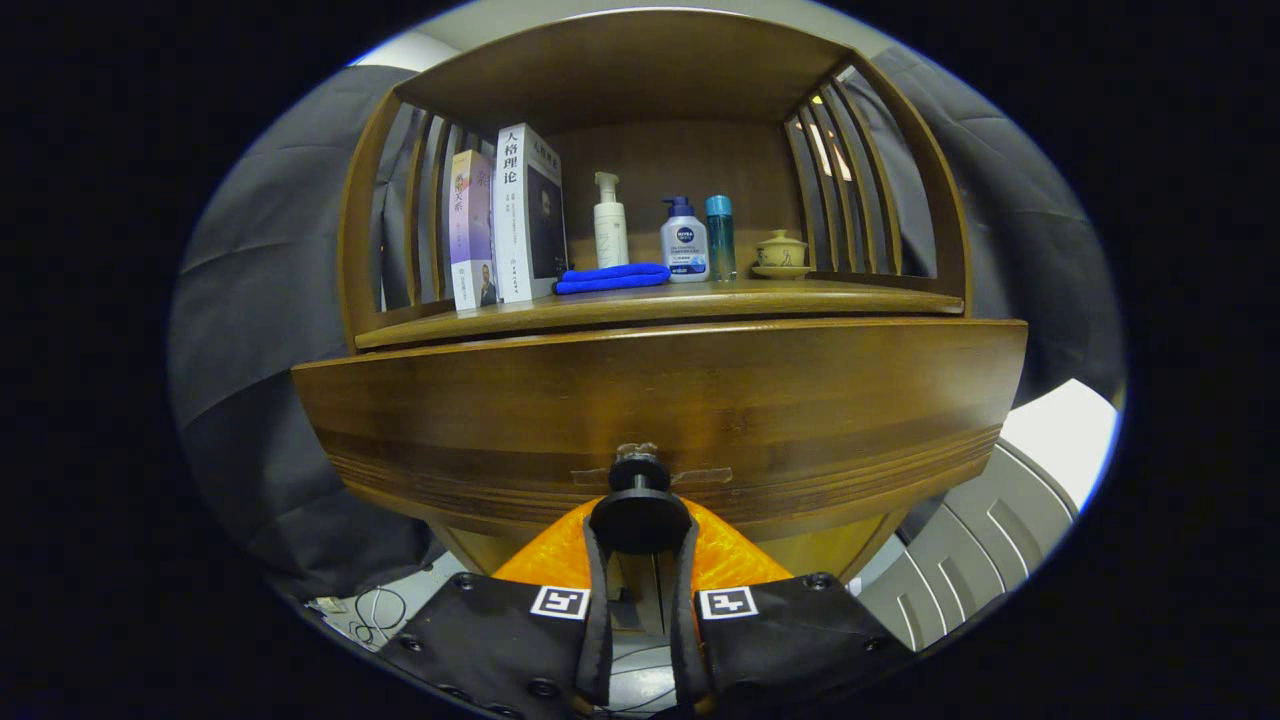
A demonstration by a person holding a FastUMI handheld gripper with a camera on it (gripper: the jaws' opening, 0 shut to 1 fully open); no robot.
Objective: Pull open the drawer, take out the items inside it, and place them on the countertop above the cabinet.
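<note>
The brown wooden drawer front [660, 400] spans the view just ahead of my fingers. Its dark round knob [640, 515] sits between my fingertips, and my gripper [640, 540] is shut on it, one finger on each side. The drawer looks slightly out from the cabinet body, and its inside is hidden. Above it lies the wooden countertop [800, 295], under a shelf hood with slatted sides.
On the countertop stand two books [505, 225], a folded blue cloth [612, 277], a white pump bottle [610, 222], a blue-capped pump bottle [684, 245], a teal bottle [719, 235] and a small lidded cup [781, 252]. A grey slatted panel [980, 545] lies low on the right.
</note>
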